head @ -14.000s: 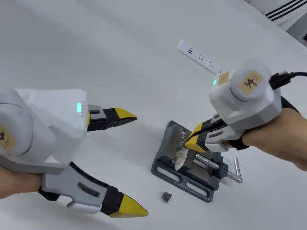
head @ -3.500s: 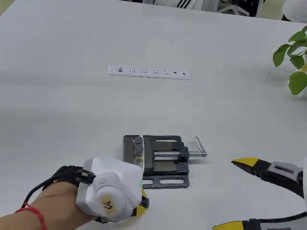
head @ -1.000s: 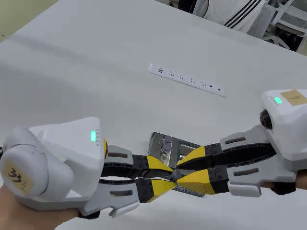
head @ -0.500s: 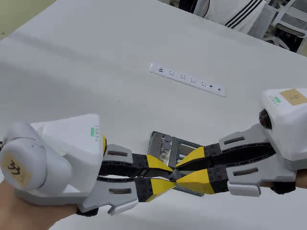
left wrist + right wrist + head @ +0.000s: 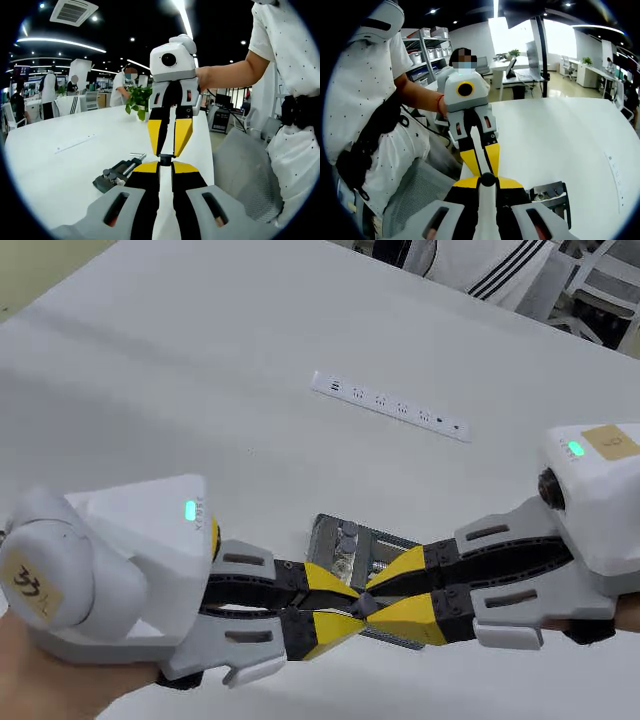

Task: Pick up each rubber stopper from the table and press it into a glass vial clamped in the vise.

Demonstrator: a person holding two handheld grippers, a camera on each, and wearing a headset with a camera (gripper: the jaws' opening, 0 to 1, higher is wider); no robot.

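Seemingly finished | left gripper (image 5: 352,606) jaws pinched together, holding nothing | right gripper (image 5: 378,602) likewise closed and empty, tips nose to nose above the vise (image 5: 325,535), probably a parking pose | two rubber stoppers (image 5: 348,531) sit clamped in the vise

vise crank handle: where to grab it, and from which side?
Grip the thin metal crossbar across its width, at the screw end of the vise. Come in from the end away from the stoppered vials. There the bar sticks out past the vise body, probably with bare table around it and nothing close beside it.
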